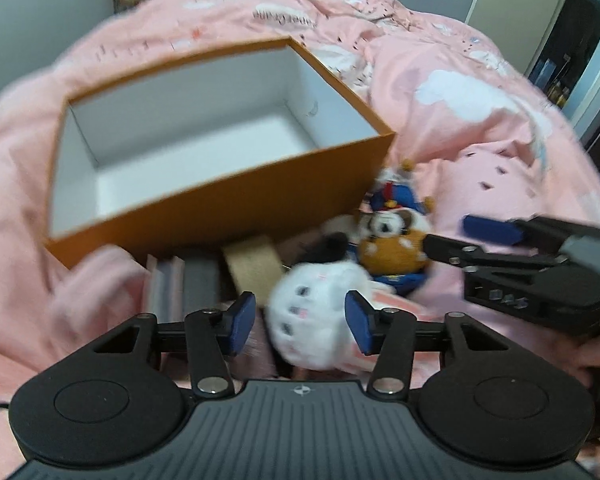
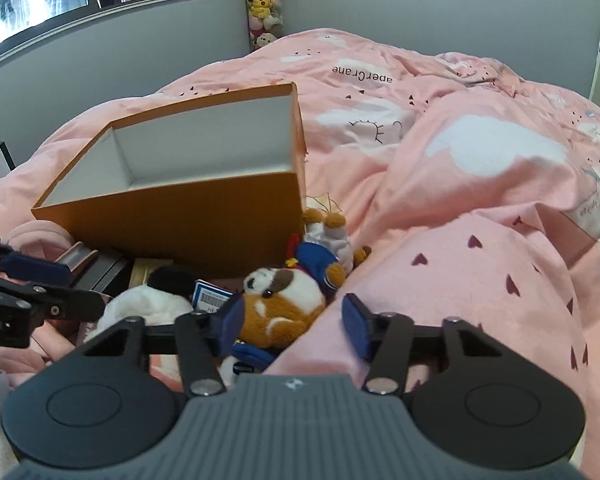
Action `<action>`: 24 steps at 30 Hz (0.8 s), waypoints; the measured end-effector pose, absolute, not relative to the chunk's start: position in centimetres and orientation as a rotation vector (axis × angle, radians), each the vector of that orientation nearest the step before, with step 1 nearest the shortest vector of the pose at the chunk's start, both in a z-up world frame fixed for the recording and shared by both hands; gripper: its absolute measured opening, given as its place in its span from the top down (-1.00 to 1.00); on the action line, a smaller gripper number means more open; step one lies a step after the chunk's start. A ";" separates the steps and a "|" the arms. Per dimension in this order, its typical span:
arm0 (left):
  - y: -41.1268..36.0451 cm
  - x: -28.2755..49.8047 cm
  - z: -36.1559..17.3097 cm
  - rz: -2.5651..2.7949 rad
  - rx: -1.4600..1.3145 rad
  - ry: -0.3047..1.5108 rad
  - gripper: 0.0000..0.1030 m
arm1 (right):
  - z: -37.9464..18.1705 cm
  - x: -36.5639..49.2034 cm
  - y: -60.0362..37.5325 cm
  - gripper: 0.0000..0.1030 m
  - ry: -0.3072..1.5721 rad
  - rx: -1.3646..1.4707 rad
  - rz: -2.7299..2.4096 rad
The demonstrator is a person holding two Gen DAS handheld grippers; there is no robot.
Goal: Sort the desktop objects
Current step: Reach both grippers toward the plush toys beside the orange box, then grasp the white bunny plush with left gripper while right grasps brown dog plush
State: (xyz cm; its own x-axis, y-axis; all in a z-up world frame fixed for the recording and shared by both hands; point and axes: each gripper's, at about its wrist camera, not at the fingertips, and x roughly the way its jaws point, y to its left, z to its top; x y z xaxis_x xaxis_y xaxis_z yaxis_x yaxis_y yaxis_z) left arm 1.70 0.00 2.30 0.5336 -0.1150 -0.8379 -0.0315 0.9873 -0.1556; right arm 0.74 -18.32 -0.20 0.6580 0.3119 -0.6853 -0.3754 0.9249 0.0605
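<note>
An orange box (image 1: 228, 216), white inside and holding nothing, stands on the pink quilt. In front of it lies a heap of toys. A white plush (image 1: 312, 308) sits between the pads of my left gripper (image 1: 300, 324); the right pad touches it and a slim gap shows at the left pad. A brown-and-white plush (image 2: 284, 304) lies between the pads of my right gripper (image 2: 294, 324), with a quilt fold against the right pad. A blue-clad plush (image 2: 320, 256) leans on the box (image 2: 180, 220). The picture in the left wrist view is blurred.
Slim grey and pink boxes (image 1: 188, 284), a tan block (image 1: 256, 264), a black fuzzy thing (image 2: 172, 276) and a barcode card (image 2: 210, 296) lie in the heap. The rumpled quilt (image 2: 480, 168) spreads right and behind. Plush toys (image 2: 262, 8) hang in the wall corner.
</note>
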 end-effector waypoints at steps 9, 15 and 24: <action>0.7 2.8 1.1 -0.064 -0.367 1.118 -0.10 | -0.9 -0.2 -17.1 0.12 0.801 -0.168 0.521; 1.4 3.3 0.3 -0.043 -0.476 1.160 -0.10 | -1.8 -0.1 -16.4 0.45 0.872 -0.169 0.618; 1.9 4.0 -0.2 0.014 -0.564 1.197 -0.16 | -1.8 0.4 -17.0 0.62 0.925 -0.109 0.671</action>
State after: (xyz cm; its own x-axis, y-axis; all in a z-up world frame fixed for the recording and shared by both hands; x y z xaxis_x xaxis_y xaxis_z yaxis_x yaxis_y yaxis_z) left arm 4.03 1.89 -0.21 0.3823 -0.2808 -0.8803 -0.3016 0.8626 -0.4061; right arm 0.36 -16.99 -1.84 0.4161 0.4877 -0.7675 -0.5779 0.7934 0.1909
